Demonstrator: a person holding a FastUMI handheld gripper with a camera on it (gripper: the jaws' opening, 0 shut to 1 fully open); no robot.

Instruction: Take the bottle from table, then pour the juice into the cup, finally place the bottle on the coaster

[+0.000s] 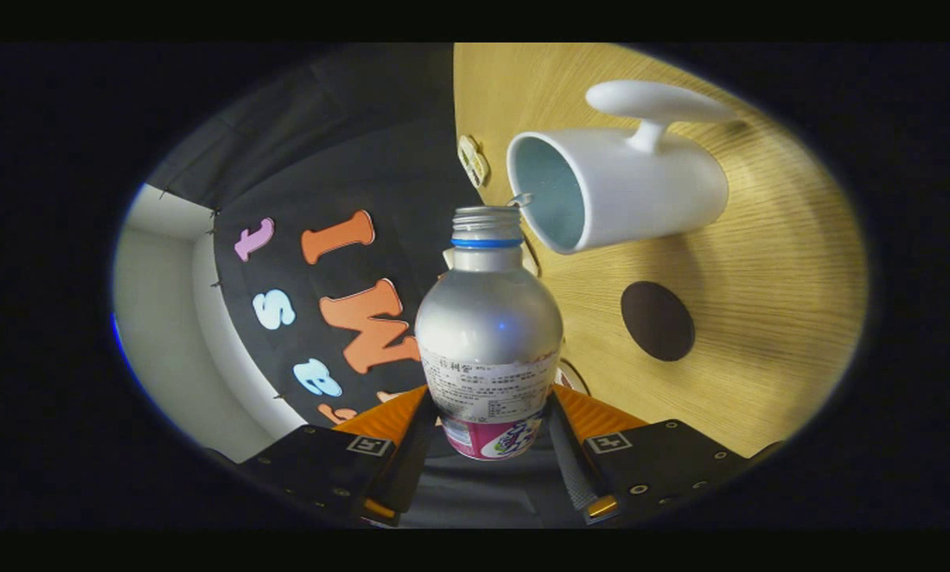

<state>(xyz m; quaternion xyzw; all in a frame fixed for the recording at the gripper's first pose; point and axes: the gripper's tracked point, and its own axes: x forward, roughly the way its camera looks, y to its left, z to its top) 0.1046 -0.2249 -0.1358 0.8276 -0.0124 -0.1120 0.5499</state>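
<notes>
Right now I have the bottle (488, 334) clamped in the tool (488, 433), one finger pressed on each side of its labelled lower body, so the tool is closed on it. I see the bottle's cap is off; its threaded mouth with a blue ring below it points away from the tool. The whole view is rolled, so the desk (761, 334) stands like a wall beside the bottle, which means I am holding the bottle tipped over. Just beyond the bottle's mouth and a little to one side is the white cup (618, 191), standing on the desk, its open mouth turned toward the bottle and its handle on the far side. The bottle's mouth is close to the cup's rim but I cannot tell whether they touch. A small bright glint sits between mouth and rim; I cannot say what it is. Near the bottle's shoulder, on the desk below the cup, lies the dark round coaster (657, 320), apart from the cup.
</notes>
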